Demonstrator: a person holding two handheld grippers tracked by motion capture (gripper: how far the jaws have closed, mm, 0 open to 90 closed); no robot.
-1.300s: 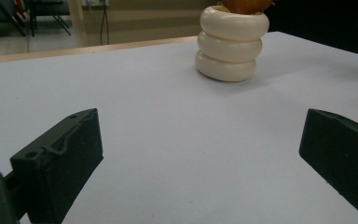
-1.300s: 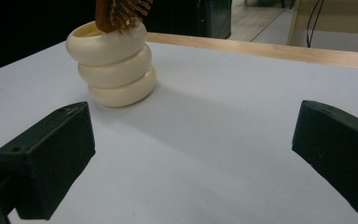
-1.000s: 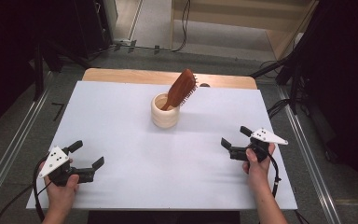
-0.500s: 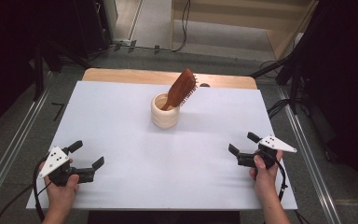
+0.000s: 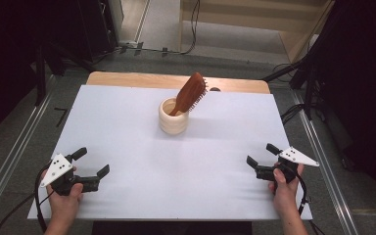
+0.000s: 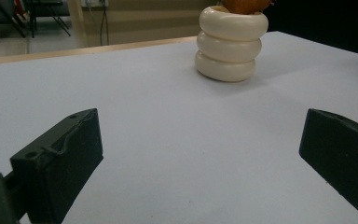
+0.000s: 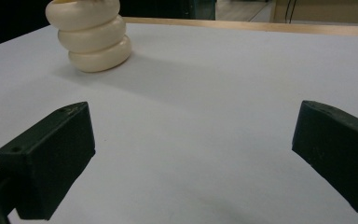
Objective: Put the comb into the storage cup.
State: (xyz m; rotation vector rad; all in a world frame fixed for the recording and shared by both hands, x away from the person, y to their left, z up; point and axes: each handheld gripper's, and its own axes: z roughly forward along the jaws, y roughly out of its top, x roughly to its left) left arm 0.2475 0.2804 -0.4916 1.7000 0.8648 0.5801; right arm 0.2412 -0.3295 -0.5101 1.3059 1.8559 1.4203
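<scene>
High view: my left gripper [image 5: 91, 162] and right gripper [image 5: 261, 154], both spread and empty; approach brush [image 5: 190, 93] in cup [image 5: 173, 119] squarely.

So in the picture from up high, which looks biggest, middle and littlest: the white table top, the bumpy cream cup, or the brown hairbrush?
1. White table top, by far the largest.
2 and 3. Cream cup and brown hairbrush look about alike; part of the brush is hidden inside the cup, so I won't rank them.
</scene>
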